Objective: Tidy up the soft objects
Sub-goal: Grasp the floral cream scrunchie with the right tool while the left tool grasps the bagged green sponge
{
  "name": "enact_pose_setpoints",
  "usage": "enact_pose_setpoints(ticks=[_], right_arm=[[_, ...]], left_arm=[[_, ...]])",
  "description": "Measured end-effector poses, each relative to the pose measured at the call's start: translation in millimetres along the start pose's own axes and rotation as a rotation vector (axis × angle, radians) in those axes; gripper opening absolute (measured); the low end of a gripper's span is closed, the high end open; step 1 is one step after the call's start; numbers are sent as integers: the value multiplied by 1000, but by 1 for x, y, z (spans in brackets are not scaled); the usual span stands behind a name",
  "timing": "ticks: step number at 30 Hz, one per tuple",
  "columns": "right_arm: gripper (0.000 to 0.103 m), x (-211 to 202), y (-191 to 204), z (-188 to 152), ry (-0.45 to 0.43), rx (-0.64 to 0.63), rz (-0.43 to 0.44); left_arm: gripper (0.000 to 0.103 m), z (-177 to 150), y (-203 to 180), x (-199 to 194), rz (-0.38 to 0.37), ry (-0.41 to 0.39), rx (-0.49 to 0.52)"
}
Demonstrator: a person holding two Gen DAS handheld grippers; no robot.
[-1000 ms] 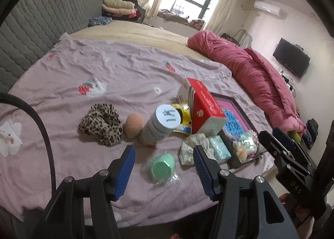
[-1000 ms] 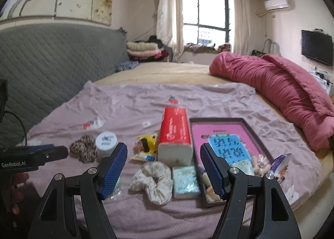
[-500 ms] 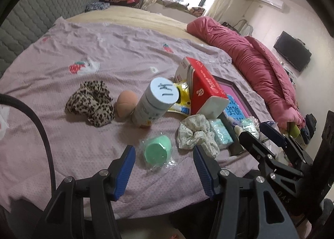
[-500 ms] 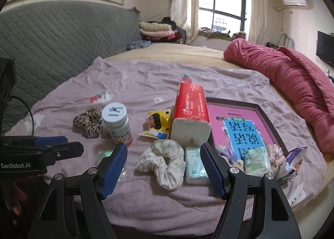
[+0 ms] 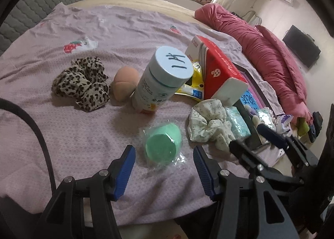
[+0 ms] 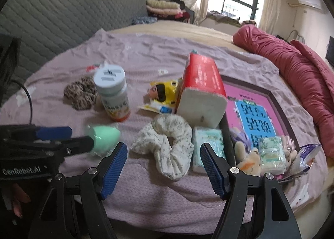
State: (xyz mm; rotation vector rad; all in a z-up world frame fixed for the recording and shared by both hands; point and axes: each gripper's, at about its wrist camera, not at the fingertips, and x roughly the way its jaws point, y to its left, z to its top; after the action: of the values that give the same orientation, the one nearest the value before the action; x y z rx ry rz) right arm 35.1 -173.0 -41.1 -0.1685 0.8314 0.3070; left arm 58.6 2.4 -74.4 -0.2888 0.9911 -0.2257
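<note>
Both grippers open, lined up on soft items at the bed's near edge

The left gripper (image 5: 163, 160), jaws apart, frames the green sponge (image 5: 162, 145) in its crinkly wrapper: light and squashy, but the film looks slippery, so pinch across the body. The right gripper (image 6: 163, 160), also spread, faces the floral scrunchie (image 6: 165, 145) lying against the tissue pack (image 6: 201, 92); it is limp and best grabbed by a bunched fold.

Each hand-held gripper, the left one (image 5: 163, 156) and the right one (image 6: 163, 151), is a black plastic frame with silver screw heads and two fingers faced with ribbed blue pads (image 5: 125, 168). White "GenRobot.AI" lettering (image 6: 22, 170) marks the left unit's side, a black cable (image 5: 39, 134) curves off it, and pink-nailed fingertips (image 6: 17, 203) show below.
</note>
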Motion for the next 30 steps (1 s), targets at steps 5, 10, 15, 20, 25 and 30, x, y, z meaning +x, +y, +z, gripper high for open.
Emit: enact_pose_setpoints(ticks=[5, 10, 15, 20, 25, 30], right_arm=[[74, 19, 1, -5, 51, -38, -24], [74, 32, 10, -8, 62, -119, -55], [74, 47, 16, -11, 84, -181, -88], [74, 59, 16, -11, 93, -206, -119], [74, 66, 16, -10, 80, -225, -131], [69, 73, 16, -7, 68, -244, -128]], left_arm=[[57, 2, 1, 13, -7, 11, 18], [57, 4, 5, 27, -12, 33, 9], [57, 7, 6, 39, -4, 46, 16], [57, 6, 9, 46, -1, 55, 21], [57, 8, 10, 47, -8, 54, 18], [57, 7, 10, 49, -9, 61, 20]])
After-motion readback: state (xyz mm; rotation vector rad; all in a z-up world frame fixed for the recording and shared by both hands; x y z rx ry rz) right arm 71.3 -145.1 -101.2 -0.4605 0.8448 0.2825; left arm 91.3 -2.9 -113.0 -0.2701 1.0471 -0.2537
